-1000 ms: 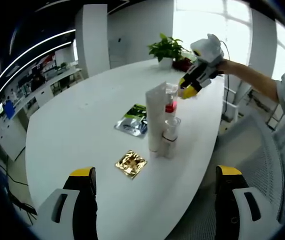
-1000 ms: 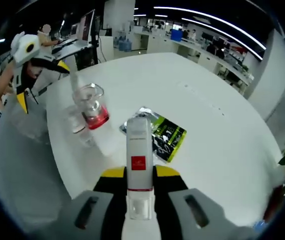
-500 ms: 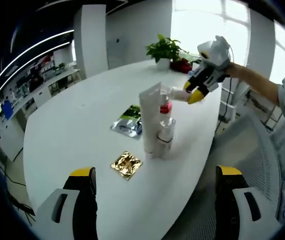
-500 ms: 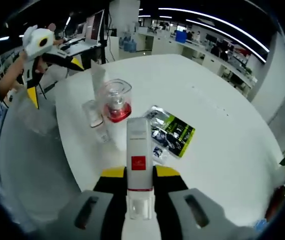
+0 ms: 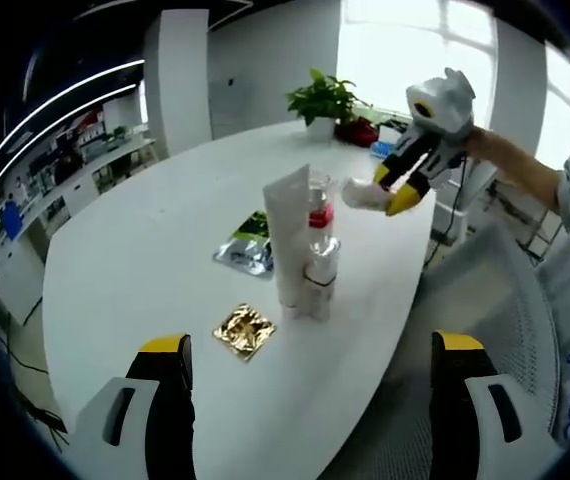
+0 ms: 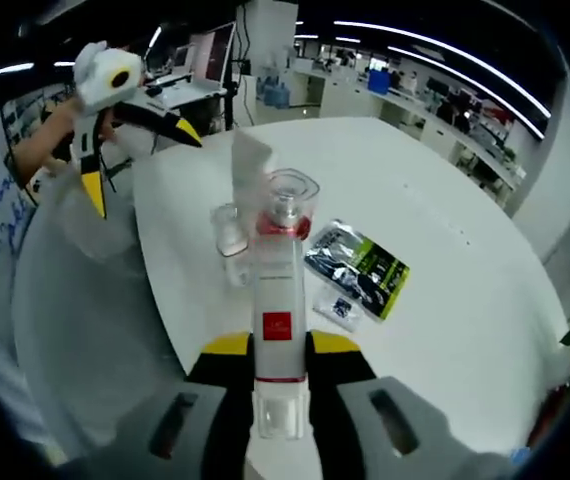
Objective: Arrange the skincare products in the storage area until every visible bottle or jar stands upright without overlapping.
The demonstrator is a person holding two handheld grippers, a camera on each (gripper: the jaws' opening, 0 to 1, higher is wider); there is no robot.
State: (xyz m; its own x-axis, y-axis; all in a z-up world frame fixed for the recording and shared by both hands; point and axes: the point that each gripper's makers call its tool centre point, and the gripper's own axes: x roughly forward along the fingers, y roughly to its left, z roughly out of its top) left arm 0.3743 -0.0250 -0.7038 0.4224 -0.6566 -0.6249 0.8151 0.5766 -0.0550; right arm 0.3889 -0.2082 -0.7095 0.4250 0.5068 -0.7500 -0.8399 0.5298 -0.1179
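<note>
The right claw (image 6: 279,350) is clenched on a white tube (image 6: 277,325) with a small red square on its label, the tube standing straight up between the jaws. In the left gripper view that same claw (image 5: 397,190) hangs in the air at about 2 o'clock of the cluster, off the white surface (image 5: 145,270), with the tube (image 5: 363,194) poking out sideways toward the group.

The left claw (image 5: 310,355) is released — its yellow-tipped jaws stand well apart with nothing between them.

On the surface a tall white tube (image 5: 287,238) stands upright, touching or just beside a small clear bottle (image 5: 320,273) at its 4 o'clock; a clear bottle with a red band (image 5: 319,207) stands just behind them. A gold sachet (image 5: 244,331) lies flat at 7 o'clock of the cluster, and a green-and-black pouch (image 5: 249,242) lies at 10 o'clock — near, not touching as far as can be told. A potted plant (image 5: 322,98) sits at the far end.
</note>
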